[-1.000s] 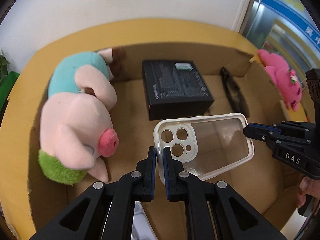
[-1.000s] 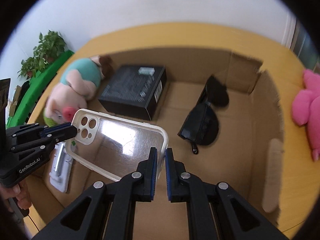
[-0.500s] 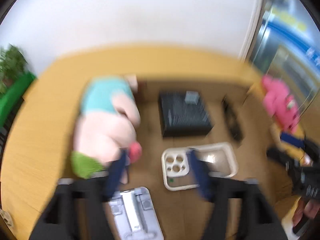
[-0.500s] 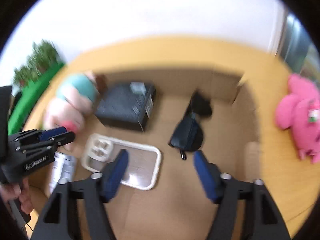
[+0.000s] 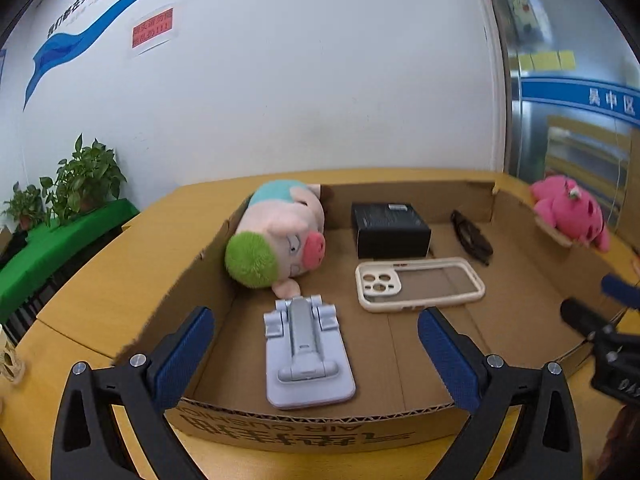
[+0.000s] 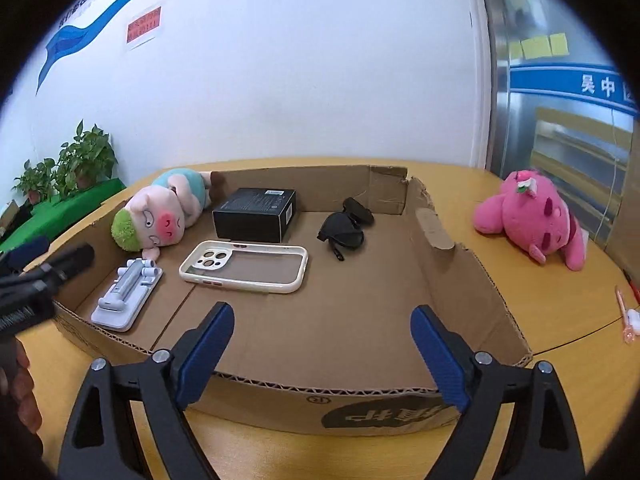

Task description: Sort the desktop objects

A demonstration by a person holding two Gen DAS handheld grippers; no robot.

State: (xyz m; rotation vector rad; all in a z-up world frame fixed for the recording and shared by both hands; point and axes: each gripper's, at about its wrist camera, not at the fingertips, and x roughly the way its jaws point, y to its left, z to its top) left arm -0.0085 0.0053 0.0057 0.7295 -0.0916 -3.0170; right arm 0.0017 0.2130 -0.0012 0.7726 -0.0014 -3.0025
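Observation:
A shallow cardboard box (image 5: 320,426) (image 6: 460,264) on the yellow table holds a cream phone case (image 5: 418,283) (image 6: 244,266), a grey phone stand (image 5: 306,354) (image 6: 128,294), a black box (image 5: 390,230) (image 6: 256,216), black sunglasses (image 5: 470,236) (image 6: 346,226) and a pig plush (image 5: 276,238) (image 6: 160,212). A pink plush (image 5: 570,216) (image 6: 532,216) lies on the table right of the box. My left gripper (image 5: 316,354) and my right gripper (image 6: 320,354) are both open and empty, held back over the box's near wall.
Potted plants (image 5: 76,184) on a green ledge stand at the far left. A pink pen (image 6: 624,312) lies at the table's right edge. A white wall is behind the table.
Both grippers let go of the phone case, which now lies flat in the box. Both opened wide and pulled back and up from the box.

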